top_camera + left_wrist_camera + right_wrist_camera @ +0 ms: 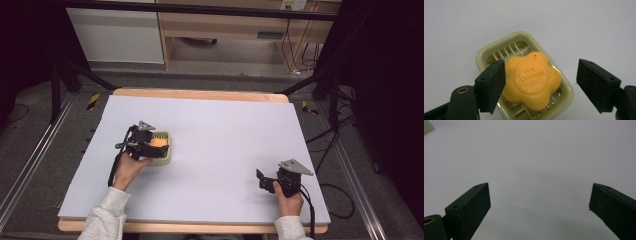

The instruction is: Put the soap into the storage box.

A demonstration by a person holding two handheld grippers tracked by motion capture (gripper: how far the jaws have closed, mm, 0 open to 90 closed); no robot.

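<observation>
On the left half of the pale table cover (225, 135), an orange flower-shaped soap (532, 80) lies flat in a pale green slatted soap dish (486, 53), its stamped face up. Seen from the left gripper view, the dish's long axis runs diagonally from upper left to lower right, and the soap sits toward the lower-right end, leaving bare slats at the upper left. That view shows the 5 lobes and raised lettering on the soap, too small to read; the high view gives just an orange spot inside the dish. The left gripper (540, 85) is spread wide around the soap, 1 jaw right at the soap's edge, the other well apart from it, gripping nothing. The right gripper (540, 207), held near the table's front right corner in the high view, is also wide open and empty over bare cover, well apart from the dish. Beyond the table stand wooden furniture (225, 25) and black stand legs (62, 75).
</observation>
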